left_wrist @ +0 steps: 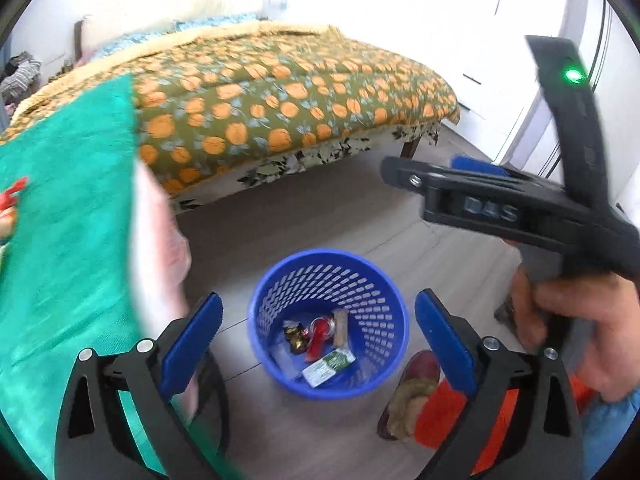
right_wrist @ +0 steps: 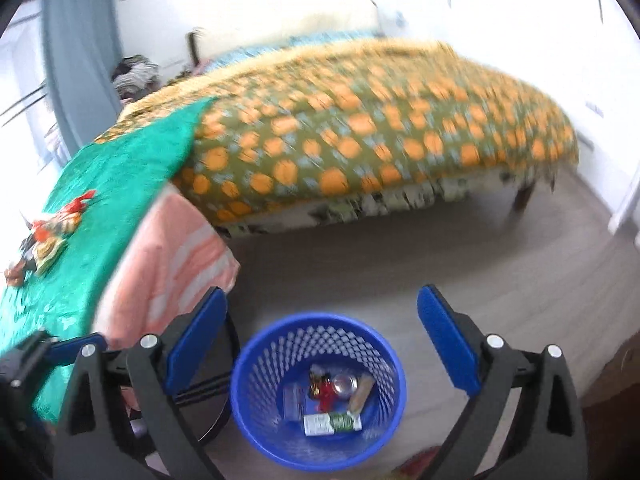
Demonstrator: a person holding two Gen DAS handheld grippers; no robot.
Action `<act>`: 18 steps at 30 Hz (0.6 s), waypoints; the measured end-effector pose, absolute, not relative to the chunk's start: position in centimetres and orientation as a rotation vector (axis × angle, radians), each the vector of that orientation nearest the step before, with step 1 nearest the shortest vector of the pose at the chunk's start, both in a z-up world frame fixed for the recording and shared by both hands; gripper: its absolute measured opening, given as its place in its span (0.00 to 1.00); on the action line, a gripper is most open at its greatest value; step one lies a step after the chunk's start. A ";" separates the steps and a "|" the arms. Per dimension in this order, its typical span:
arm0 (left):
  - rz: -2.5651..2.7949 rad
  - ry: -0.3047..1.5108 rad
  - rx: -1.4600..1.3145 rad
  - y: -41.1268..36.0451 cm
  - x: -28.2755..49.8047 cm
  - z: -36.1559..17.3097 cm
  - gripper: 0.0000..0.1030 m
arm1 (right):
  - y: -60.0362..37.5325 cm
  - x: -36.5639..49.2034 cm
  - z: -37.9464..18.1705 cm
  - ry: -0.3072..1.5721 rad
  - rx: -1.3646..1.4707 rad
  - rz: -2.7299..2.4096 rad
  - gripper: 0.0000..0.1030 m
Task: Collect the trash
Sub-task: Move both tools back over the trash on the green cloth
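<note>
Left wrist view: left gripper [left_wrist: 318, 336] and right gripper [right_wrist: 322, 330] both hung jaws-apart, empty, above blue basket [left_wrist: 390, 312]; trash [left_wrist: 320, 346] lay on its bottom, apparently just dropped.

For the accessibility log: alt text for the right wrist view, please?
A blue mesh basket on the floor holds wrappers and a small green-and-white carton, seen between the right gripper's open, empty jaws. Behind it are a bed with an orange-patterned cover and a green cloth.

Raised letters, seemingly "DAS", on the right gripper [left_wrist: 486, 211] body.
</note>
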State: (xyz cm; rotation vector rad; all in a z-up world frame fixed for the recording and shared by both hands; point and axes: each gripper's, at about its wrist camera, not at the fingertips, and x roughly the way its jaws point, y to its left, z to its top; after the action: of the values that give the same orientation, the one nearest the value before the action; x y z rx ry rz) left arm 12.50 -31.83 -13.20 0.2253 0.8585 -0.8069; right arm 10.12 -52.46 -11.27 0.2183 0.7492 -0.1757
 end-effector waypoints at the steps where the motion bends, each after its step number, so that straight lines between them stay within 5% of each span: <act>1: -0.795 0.855 0.223 -30.4 12.1 -12.9 0.93 | -51.3 10.1 -10.9 0.734 0.192 -0.167 0.91; 18: -0.359 0.857 0.192 -1.1 12.8 -12.6 0.93 | -25.6 9.7 -10.5 0.753 -0.016 0.237 0.91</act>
State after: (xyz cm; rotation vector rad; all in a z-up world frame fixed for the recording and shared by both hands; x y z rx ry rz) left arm 12.79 -1.12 -12.57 0.1924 0.8571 -0.3595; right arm 9.69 -25.60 -10.48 -0.0155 0.7526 0.2370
